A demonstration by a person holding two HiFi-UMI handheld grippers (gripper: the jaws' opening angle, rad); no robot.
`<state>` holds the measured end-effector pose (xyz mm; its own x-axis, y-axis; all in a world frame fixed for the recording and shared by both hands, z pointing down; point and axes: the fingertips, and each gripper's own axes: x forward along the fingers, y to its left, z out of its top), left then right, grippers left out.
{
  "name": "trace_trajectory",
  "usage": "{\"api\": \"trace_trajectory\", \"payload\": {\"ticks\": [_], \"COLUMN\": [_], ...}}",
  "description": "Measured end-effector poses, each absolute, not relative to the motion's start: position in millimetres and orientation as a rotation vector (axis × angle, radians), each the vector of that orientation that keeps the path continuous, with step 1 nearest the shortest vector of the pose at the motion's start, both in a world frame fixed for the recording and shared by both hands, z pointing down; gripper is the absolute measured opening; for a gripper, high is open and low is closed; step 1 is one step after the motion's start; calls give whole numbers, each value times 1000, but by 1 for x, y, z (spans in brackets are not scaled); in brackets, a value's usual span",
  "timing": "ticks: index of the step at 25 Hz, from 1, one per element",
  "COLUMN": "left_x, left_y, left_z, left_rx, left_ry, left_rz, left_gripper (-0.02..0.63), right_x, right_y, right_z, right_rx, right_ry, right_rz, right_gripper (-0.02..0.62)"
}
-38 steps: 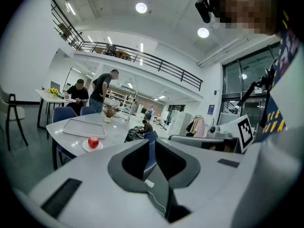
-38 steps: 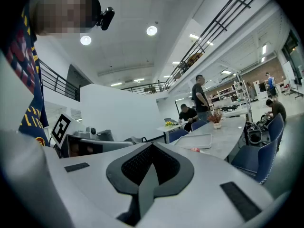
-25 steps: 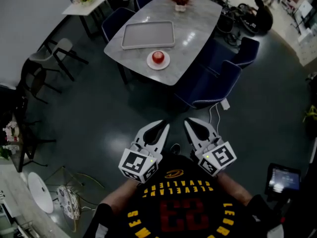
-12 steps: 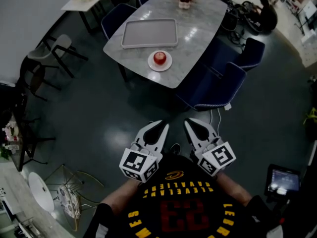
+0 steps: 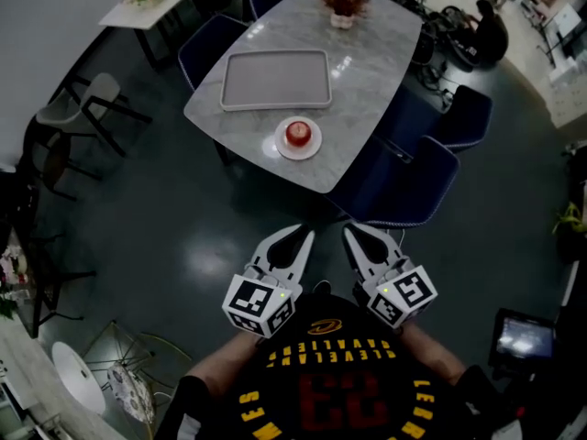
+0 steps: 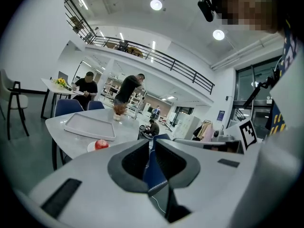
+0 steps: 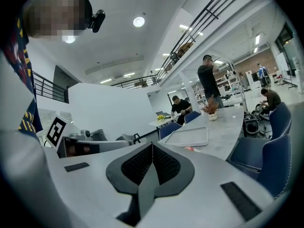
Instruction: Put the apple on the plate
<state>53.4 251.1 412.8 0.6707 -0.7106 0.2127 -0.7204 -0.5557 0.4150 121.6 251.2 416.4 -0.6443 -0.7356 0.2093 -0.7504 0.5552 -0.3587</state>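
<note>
A red apple (image 5: pixel 297 134) sits on a small white plate (image 5: pixel 281 147) near the front edge of the grey marble table (image 5: pixel 367 71). From the left gripper view, the apple (image 6: pixel 101 144) shows just over the jaws. Both grippers hover close to my chest above the dark floor, well short of the table. My left gripper (image 5: pixel 306 235) has a thin gap between its tips and holds nothing. My right gripper (image 5: pixel 350 231) has its tips together and is empty; its own view shows the gripper (image 7: pixel 152 145) closed.
A grey tray (image 5: pixel 275 79) lies behind the plate, with a potted plant (image 5: pixel 342 3) at the table's far end. Blue chairs (image 5: pixel 404 177) crowd the table's right side. Grey chairs (image 5: pixel 87 108) stand at left. A screen (image 5: pixel 523 335) sits low at right. People sit beyond.
The table with the plate and apple has slid lower in the head view and looks nearer. Both grippers keep their places in front of my chest.
</note>
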Motion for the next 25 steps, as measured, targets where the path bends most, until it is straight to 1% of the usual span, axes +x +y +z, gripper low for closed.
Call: {"api": "trace_trajectory", "payload": {"ticks": [6, 16, 25], "left_x": [29, -21, -18], "left_y": [206, 148, 109], "left_z": [412, 435, 461], "left_rx": [2408, 2344, 2258], "left_ry": [-1062, -1004, -993], "left_rz": [7, 20, 76], "left_gripper": [41, 41, 41], "right_x": [114, 93, 112], "right_y": [203, 144, 103], "right_z": [422, 443, 460], "right_rx": [1425, 1578, 1635], "right_ry": [-2658, -2524, -2467], "right_rz": [733, 859, 901], "right_gripper": [6, 8, 7]}}
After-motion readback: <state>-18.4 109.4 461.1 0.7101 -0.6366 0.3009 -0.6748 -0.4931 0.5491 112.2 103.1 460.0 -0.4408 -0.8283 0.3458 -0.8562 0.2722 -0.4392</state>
